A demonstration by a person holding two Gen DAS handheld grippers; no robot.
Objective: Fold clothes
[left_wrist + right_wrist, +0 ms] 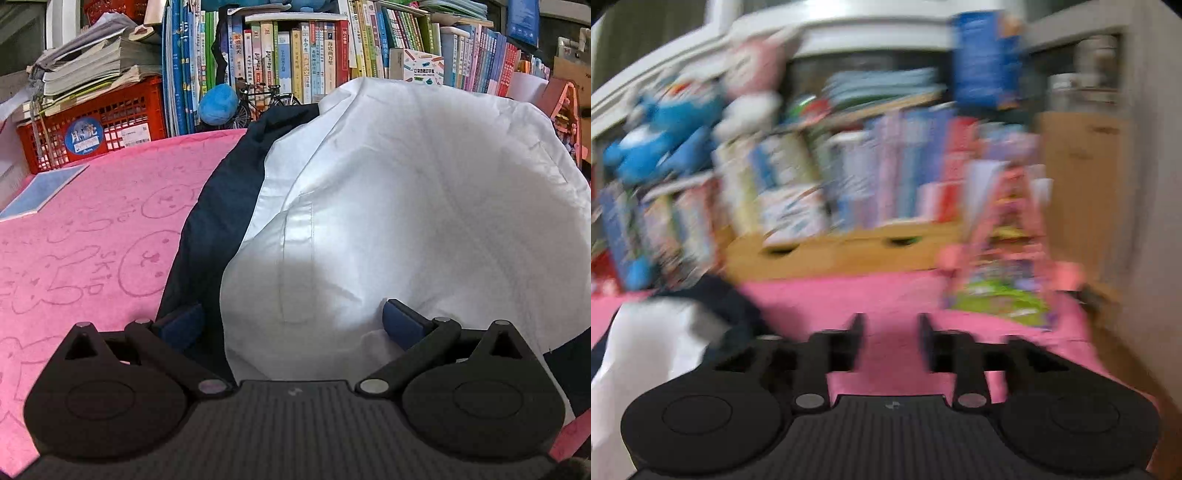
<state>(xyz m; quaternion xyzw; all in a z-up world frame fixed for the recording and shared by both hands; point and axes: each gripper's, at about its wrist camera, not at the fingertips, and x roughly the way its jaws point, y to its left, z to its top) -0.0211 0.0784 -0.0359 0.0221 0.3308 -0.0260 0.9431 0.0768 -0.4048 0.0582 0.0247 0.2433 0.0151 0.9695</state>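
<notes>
While the white shirt [406, 221] is lying on the pink rabbit-print towel [85, 236] that is covering the worktop, with a navy garment [218, 221] showing along its left edge, you are holding the left gripper [293, 325] over its near end. Its blue-padded fingers [402, 325] are standing wide apart, straddling the cloth and gripping nothing. Your right gripper [891, 343] is pointing at bare pink towel to the right of the clothes, its fingers [855, 341] sitting partly open with nothing between them; that view is heavily blurred. Bookshelves [314, 55] and a red crate [99, 122] are standing behind the worktop.
</notes>
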